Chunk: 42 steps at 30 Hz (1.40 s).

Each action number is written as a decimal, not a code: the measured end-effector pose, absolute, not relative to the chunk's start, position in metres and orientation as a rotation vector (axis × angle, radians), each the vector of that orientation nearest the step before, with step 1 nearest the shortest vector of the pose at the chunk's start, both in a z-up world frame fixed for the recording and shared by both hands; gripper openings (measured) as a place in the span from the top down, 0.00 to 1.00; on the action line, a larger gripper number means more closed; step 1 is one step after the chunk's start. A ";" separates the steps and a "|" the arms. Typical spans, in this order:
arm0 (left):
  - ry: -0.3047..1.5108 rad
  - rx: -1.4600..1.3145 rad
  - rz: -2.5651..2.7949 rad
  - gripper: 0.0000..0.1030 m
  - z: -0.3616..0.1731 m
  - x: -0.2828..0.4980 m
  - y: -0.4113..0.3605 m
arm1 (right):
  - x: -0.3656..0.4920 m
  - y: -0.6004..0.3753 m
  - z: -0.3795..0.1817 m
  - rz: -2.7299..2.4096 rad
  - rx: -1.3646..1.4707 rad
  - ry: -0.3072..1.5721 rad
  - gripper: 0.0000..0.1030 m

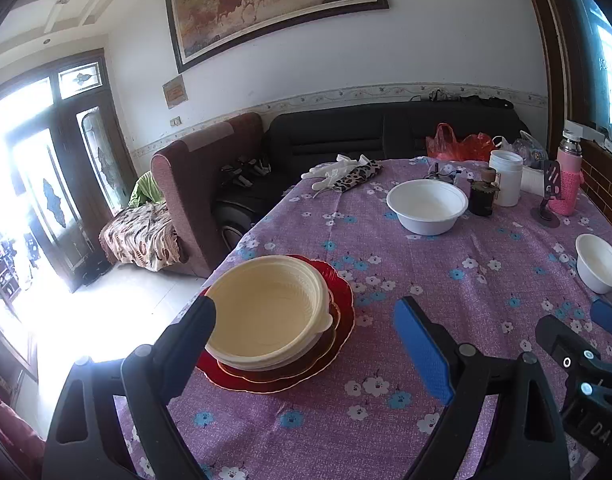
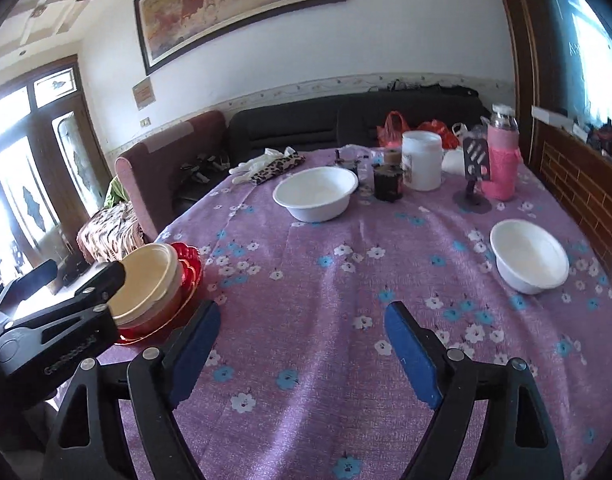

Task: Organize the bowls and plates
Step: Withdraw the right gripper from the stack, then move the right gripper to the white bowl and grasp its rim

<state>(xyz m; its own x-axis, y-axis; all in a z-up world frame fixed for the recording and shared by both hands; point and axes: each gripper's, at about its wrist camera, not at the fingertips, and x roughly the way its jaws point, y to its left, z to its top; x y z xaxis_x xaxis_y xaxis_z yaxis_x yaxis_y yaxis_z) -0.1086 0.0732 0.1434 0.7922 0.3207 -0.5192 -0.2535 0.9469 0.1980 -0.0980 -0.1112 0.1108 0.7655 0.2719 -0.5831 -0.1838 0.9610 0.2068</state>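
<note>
Cream bowls (image 1: 266, 312) sit nested on red plates (image 1: 341, 320) at the desk's (image 2: 306, 360) nine o'clock; two white bowls (image 2: 315, 196) (image 2: 529, 256) at twelve and three remain unstacked. Both tools, left (image 1: 317, 336) and right (image 2: 302, 344), gape wide, empty.

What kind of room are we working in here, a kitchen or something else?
Most likely a home living or dining room, not a kitchen: a dark sofa stands behind the table with its floral cloth, a framed horse painting hangs on the wall, and a glazed wooden door opens to daylight.
</note>
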 end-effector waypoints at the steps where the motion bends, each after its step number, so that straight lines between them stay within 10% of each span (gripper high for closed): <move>1: 0.581 0.124 0.307 0.12 0.142 -0.107 0.071 | -0.093 -0.117 0.104 0.237 0.152 0.676 0.15; 22: 0.651 0.145 0.200 0.12 0.121 -0.063 0.049 | -0.044 -0.158 0.106 0.133 0.234 0.699 0.15; 42: 0.596 -0.074 -0.042 0.11 0.312 -0.033 0.153 | -0.057 -0.162 0.421 0.119 0.222 0.344 0.10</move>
<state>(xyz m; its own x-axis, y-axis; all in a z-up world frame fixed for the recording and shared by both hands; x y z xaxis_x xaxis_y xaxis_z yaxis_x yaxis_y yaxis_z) -0.0335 0.1535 0.3120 0.8266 -0.0607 -0.5595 0.0181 0.9965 -0.0814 -0.0575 -0.1622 0.4211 0.9347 0.1530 -0.3209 -0.0777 0.9688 0.2355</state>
